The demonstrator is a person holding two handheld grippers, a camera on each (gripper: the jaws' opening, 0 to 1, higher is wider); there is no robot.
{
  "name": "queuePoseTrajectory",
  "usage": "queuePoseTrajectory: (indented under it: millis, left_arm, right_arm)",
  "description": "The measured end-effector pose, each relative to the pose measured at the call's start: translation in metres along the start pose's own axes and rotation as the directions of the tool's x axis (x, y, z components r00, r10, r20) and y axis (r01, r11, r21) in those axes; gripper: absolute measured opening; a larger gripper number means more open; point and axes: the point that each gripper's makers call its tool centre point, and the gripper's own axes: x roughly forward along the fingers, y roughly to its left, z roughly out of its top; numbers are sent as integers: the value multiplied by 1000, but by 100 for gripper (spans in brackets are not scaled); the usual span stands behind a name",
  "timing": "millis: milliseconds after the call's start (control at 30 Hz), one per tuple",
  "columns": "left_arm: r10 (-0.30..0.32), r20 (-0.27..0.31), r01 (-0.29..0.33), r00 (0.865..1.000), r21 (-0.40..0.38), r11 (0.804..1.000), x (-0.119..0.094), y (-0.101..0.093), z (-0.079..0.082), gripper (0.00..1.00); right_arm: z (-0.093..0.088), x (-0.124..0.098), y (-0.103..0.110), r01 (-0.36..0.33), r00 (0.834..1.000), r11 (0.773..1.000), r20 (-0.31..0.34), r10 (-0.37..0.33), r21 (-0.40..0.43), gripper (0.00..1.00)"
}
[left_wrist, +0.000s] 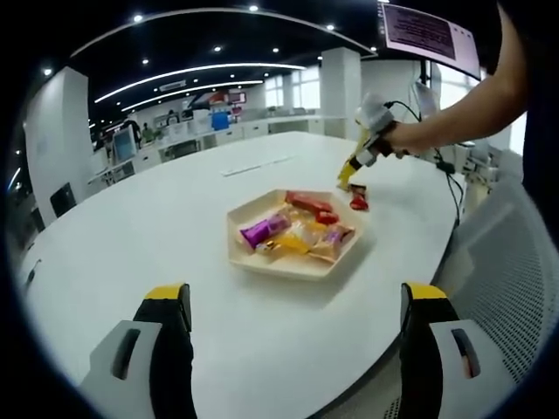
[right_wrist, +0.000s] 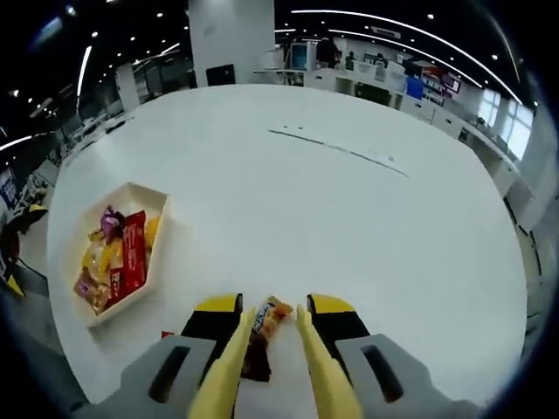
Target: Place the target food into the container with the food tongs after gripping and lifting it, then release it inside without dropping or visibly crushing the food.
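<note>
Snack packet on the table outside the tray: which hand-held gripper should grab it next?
Right. The right hand-held gripper already has its yellow tongs straddling the snack packet on the table. The left hand-held gripper is open, well back from the tray, with nothing between its jaws.

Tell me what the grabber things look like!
The left gripper has two chunky black jaws with yellow caps, fixed to pale grey blocks with slots. The right gripper has the same black-and-yellow jaws and grey slotted blocks, plus long yellow tongs fitted along them. From the left gripper view its body looks light grey with a dark cable trailing off.
</note>
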Motion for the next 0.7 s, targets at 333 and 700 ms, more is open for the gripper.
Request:
queuePoseTrajectory:
  millis: [333, 700]
  left_arm:
    - [-6, -1, 6, 1000, 0, 1000, 1, -1, 0, 96]
    - [-8, -5, 8, 1000, -2, 1000, 1, -2, 0, 95]
  right_arm:
    - [-4, 0, 11, -22, 1000, 1000, -6, 23, 18, 29]
    - [-12, 3, 12, -65, 996, 993, -67, 59, -94, 27]
